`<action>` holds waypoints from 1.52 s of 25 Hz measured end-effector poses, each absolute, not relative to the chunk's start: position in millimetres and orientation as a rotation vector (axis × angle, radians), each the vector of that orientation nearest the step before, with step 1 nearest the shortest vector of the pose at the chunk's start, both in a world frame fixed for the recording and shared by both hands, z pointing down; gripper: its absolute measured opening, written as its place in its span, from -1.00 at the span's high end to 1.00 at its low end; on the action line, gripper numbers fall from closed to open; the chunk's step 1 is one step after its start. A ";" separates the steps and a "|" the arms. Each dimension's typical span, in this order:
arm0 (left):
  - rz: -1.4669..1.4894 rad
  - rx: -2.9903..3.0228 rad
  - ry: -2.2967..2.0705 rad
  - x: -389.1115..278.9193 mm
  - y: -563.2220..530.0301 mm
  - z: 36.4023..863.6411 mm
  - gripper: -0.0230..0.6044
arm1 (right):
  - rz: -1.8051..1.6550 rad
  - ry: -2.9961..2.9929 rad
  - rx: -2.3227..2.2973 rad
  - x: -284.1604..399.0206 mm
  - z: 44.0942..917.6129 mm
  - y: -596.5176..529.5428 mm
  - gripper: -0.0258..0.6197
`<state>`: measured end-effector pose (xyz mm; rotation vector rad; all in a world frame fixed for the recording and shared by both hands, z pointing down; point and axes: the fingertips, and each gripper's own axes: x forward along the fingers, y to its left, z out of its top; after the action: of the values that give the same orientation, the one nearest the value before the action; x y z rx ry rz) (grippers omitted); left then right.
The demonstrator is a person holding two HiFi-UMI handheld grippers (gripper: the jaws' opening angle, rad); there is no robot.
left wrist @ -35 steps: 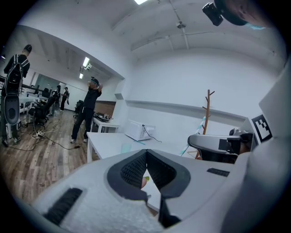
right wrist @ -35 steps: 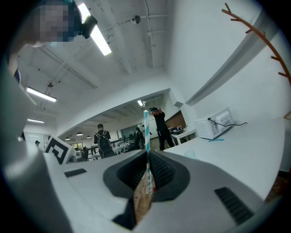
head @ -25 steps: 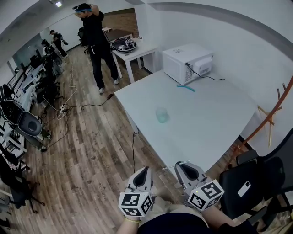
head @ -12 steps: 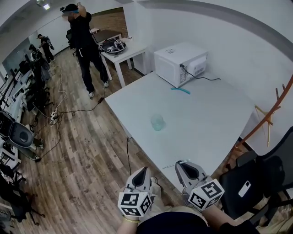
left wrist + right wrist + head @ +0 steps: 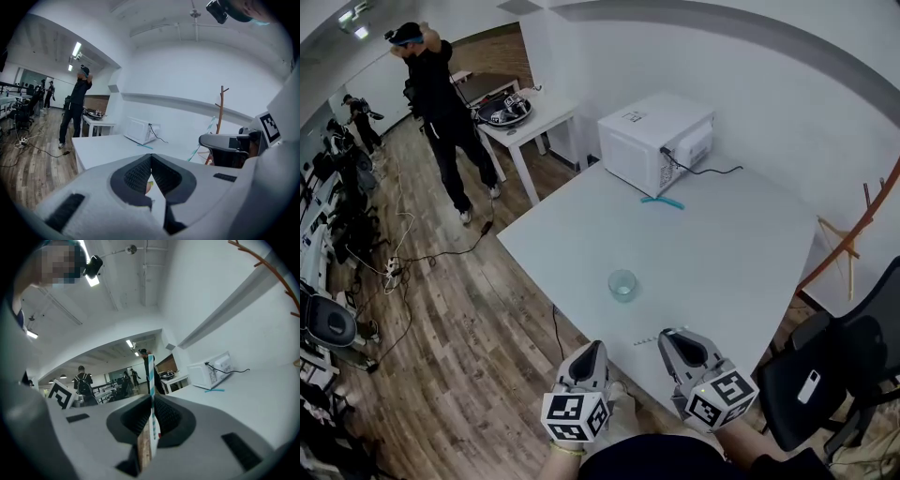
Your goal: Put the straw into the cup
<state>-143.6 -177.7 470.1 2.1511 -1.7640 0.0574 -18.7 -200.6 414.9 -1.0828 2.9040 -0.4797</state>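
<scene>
Firmly pinched in the right claw (image 5: 151,397), a striped straw (image 5: 150,376); left claw (image 5: 151,157) closed, empty; cup (image 5: 622,284) farther across the desk (image 5: 722,253).

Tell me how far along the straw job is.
Done: the right tool is shut on a striped straw. In hand: it holds the straw at the near edge of the table, short of the cup. Left: the cup has no straw in it, so the straw has yet to go in.

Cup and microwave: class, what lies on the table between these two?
A teal straw lies on the white table, close to the microwave and well apart from the cup; otherwise the stretch is bare. The head view shows it.
</scene>
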 end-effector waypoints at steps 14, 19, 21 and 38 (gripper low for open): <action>0.132 2.257 -1.592 -173.0 -271.3 481.9 0.87 | -0.486 2.804 -1.290 -46.2 418.2 -282.6 0.80; 0.146 2.278 -1.556 -180.3 -296.0 487.0 0.87 | -0.491 2.795 -1.322 -57.9 424.9 -305.9 0.80; 0.147 2.280 -1.550 -183.9 -301.7 488.5 0.87 | -0.489 2.794 -1.331 -61.1 426.1 -311.8 0.80; 0.184 2.250 -1.509 -200.6 -336.2 516.8 0.87 | -0.530 2.803 -1.441 -71.8 468.5 -356.5 0.80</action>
<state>-200.6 -336.2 516.8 2.2504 -1.5090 0.1835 -71.8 -356.5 468.5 -1.4412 2.8030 -0.5300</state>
